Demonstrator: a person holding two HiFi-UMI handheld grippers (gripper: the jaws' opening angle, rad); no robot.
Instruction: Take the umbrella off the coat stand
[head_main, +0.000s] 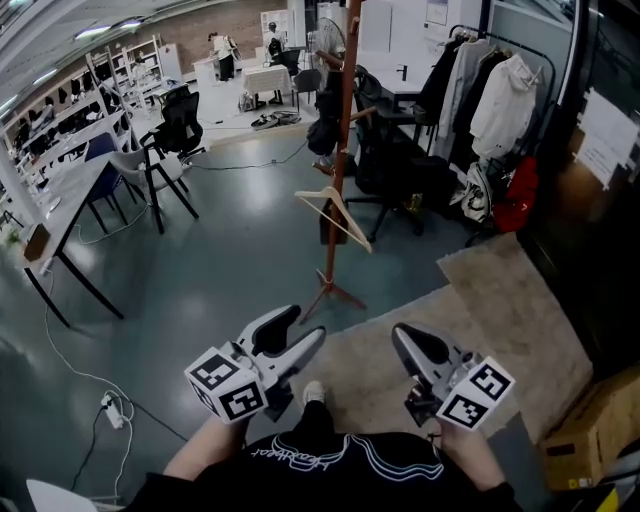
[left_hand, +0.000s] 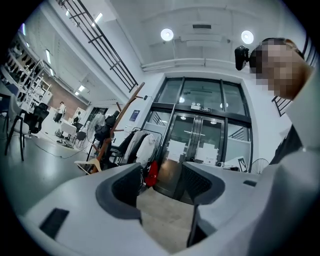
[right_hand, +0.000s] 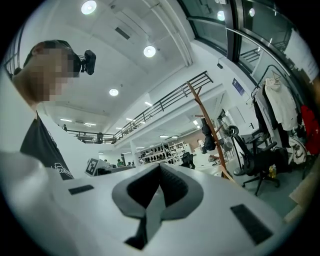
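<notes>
- Two jaws of the white left gripper (head_main: 306, 326) stand apart, with nothing between them.
- The white right gripper (head_main: 400, 335) is squeezed together and holds nothing.
- What looks like the small dark folded umbrella (head_main: 324, 128) hangs high on the tall red-brown wooden coat stand (head_main: 342, 200), well apart from both.
- Step, I think: getting close. Next: lift the open jaws up round the umbrella.

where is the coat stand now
In the head view the coat stand rises at upper centre from the floor, a wooden hanger on it and hanging clothes to its right.
</notes>
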